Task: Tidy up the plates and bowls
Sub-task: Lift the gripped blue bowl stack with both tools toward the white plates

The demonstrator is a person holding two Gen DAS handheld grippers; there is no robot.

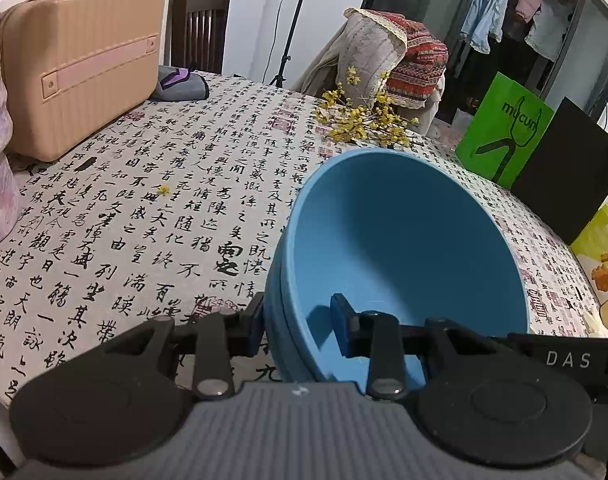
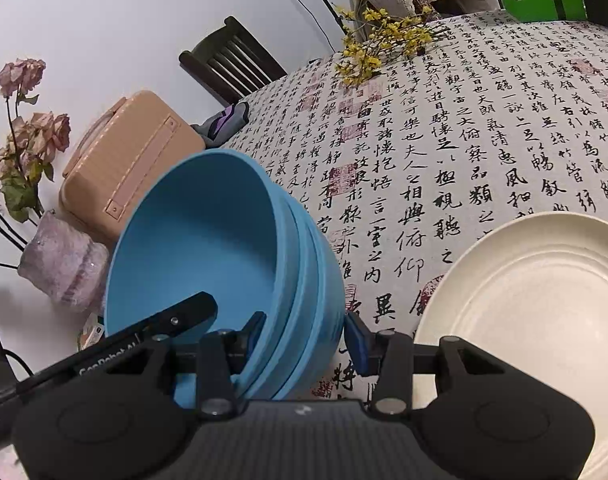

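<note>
A stack of nested blue bowls [image 1: 400,248] is held tilted above the table between both grippers. My left gripper [image 1: 300,330] is shut on the stack's near rim, one finger [image 1: 342,320] inside, one outside. In the right wrist view the same blue bowls [image 2: 208,248] are gripped on the opposite rim by my right gripper [image 2: 304,340], one finger [image 2: 252,332] inside and one [image 2: 358,344] outside. The left gripper's finger also shows inside the bowl in that view. A cream plate [image 2: 536,320] lies on the table at the right.
The table has a calligraphy-print cloth [image 1: 164,208]. A peach case [image 1: 80,68], a yellow flower sprig [image 1: 364,120], a green bag [image 1: 504,136] and a black box [image 1: 568,172] stand at the far side. A pink vase [image 2: 64,264] with roses stands at the left.
</note>
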